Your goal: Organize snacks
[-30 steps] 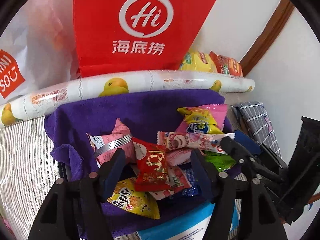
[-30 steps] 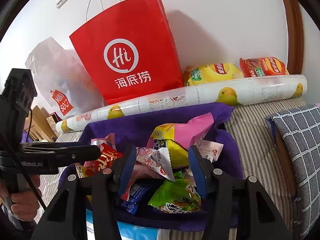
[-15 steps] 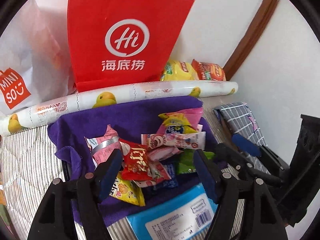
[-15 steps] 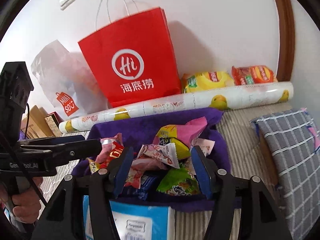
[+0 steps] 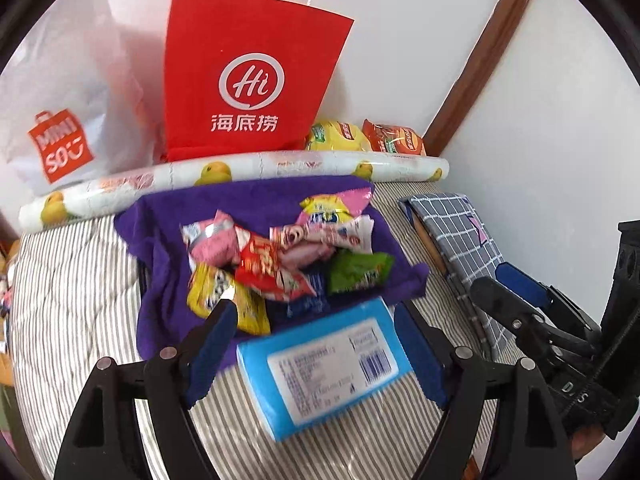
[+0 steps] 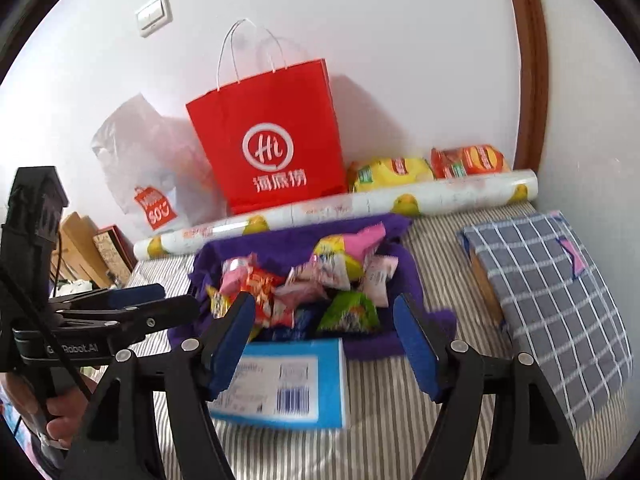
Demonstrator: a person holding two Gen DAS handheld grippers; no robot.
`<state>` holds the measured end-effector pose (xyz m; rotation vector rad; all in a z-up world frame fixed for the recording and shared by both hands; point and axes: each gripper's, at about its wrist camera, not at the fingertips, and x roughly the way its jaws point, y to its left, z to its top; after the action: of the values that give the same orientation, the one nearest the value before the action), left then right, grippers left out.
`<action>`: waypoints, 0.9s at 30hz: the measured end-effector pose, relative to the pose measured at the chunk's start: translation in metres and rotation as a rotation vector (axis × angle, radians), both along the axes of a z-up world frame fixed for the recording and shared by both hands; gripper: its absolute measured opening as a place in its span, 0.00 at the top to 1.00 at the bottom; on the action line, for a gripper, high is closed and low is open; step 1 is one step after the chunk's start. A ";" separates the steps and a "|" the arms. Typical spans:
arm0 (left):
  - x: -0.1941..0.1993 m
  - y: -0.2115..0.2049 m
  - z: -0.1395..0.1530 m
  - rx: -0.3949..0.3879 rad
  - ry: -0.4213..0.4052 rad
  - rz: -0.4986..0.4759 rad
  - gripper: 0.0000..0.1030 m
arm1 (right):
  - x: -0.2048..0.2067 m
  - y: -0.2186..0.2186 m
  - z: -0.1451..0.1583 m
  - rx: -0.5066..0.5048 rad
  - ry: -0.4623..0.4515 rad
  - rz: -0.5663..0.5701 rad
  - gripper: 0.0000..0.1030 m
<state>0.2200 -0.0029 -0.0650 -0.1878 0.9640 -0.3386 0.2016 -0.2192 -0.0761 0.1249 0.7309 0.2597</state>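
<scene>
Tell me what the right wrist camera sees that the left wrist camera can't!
Only the right wrist view shows the wall switch, the cardboard boxes at the left, and a hand holding the left gripper.

Only the left wrist view shows the right gripper from the side.

Both show the snack pile on the purple towel, the blue pack, the red bag, the fruit-print roll and the checked cloth.

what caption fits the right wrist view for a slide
Open right tool above a blue box and a snack pile on a purple towel, red paper bag behind.
</scene>
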 end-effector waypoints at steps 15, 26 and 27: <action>-0.097 -0.017 0.013 0.091 -0.110 0.063 0.17 | -0.103 -0.019 0.013 -0.057 -0.063 -0.113 0.07; -0.161 -0.030 0.046 0.168 -0.243 0.123 0.06 | -0.160 -0.029 0.028 -0.117 -0.108 -0.170 0.00; -0.164 -0.032 0.047 0.176 -0.247 0.125 0.06 | -0.162 -0.031 0.029 -0.122 -0.113 -0.172 0.00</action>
<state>0.0561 -0.0353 -0.0177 -0.0432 0.7296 -0.1560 0.0394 -0.2502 -0.0475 0.0565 0.6180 0.0573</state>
